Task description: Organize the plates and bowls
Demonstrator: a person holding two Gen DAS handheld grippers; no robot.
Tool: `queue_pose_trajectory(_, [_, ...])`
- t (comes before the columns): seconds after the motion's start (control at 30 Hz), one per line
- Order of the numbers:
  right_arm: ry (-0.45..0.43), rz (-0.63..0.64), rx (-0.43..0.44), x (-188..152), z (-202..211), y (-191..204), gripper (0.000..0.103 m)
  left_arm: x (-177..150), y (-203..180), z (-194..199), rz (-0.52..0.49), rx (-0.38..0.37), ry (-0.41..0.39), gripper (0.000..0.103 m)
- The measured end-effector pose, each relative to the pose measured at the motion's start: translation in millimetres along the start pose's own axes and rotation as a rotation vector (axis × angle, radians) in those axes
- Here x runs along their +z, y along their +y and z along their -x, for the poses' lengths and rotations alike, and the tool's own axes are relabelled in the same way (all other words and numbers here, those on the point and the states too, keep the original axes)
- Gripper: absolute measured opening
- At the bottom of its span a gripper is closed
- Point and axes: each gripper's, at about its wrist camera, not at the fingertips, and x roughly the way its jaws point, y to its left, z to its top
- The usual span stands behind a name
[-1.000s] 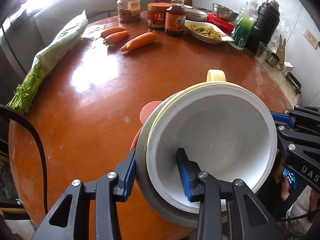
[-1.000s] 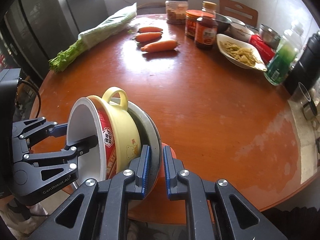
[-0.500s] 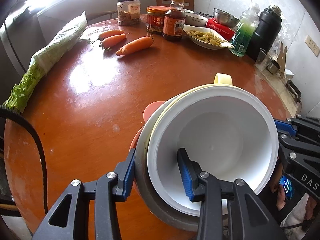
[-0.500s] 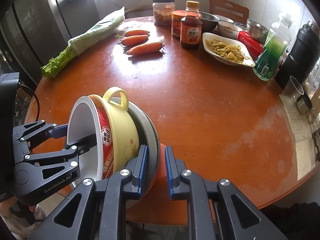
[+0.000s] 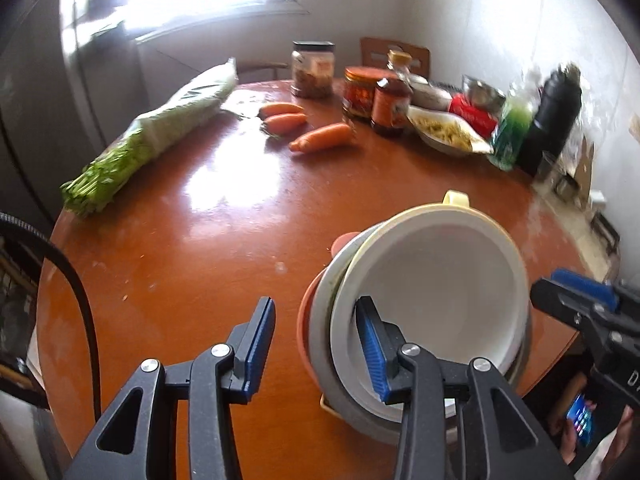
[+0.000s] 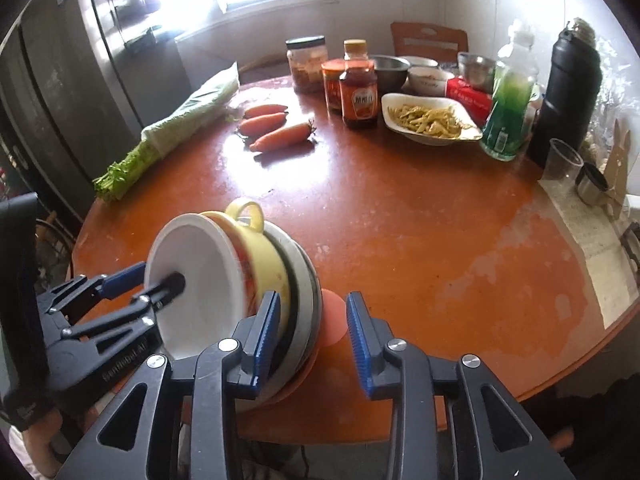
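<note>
Nested bowls (image 5: 432, 280) tilted at table (image 5: 208, 248) edge, left gripper (image 5: 316, 344) fingers spread astride rim, right gripper (image 6: 312, 332) fingers just opening, released.

The round table (image 6: 400, 216) is glossy reddish-brown wood, worn dull and pale near its right edge. The tilted white bowl (image 6: 196, 276) is smooth, glazed ceramic or perhaps plastic; blur hides which. The yellow handled bowl (image 6: 264, 264) behind it is shiny, the grey bowl (image 6: 308, 280) looks like dull metal, and the salmon plate (image 6: 334, 316) looks like matt plastic. Both grippers' fingers (image 6: 262, 328) are matt black plastic with ribbed blue pads. The celery (image 6: 180, 120) lies in a clear plastic sleeve.
</note>
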Motion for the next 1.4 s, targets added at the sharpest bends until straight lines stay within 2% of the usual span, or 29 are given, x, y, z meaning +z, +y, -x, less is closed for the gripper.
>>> queue_pose_trajectory(0.1, [-0.032, 0.003, 0.011, -6, 12, 3, 0.039, -5, 0, 10, 0.012, 0.015, -0.021, 0.042])
queue_pose_trajectory(0.37, [-0.1, -0.013, -0.039, -29, 40, 8, 0.041, -20, 2, 26, 0.057, 0.053, -0.068, 0.042])
queue_pose_trajectory(0.47, [-0.105, -0.021, -0.023, -39, 45, 8, 0.041, -22, 2, 26, 0.052, 0.06, -0.071, 0.042])
queue_pose_trajectory(0.6, [-0.107, -0.028, -0.01, -50, 52, 9, 0.041, -34, -6, 38, 0.019, 0.117, -0.129, 0.042])
queue_pose_trajectory(0.77, [-0.177, -0.029, -0.04, -67, 76, 17, 0.041, -54, -12, 59, 0.012, 0.088, -0.153, 0.042])
queue_pose_trajectory(0.87, [-0.199, -0.009, -0.011, -81, 86, 27, 0.042, -67, -12, 72, 0.036, 0.065, -0.167, 0.042])
queue_pose_trajectory(1.07, [-0.196, 0.006, 0.018, -107, 90, 41, 0.042, -91, -11, 92, 0.08, 0.12, -0.215, 0.042])
queue_pose_trajectory(1.17, [-0.196, 0.012, 0.026, -118, 90, 46, 0.042, -101, -11, 99, 0.098, 0.101, -0.237, 0.042])
queue_pose_trajectory(1.4, [-0.203, 0.033, 0.046, -137, 90, 55, 0.042, -116, -16, 106, 0.094, 0.11, -0.259, 0.042])
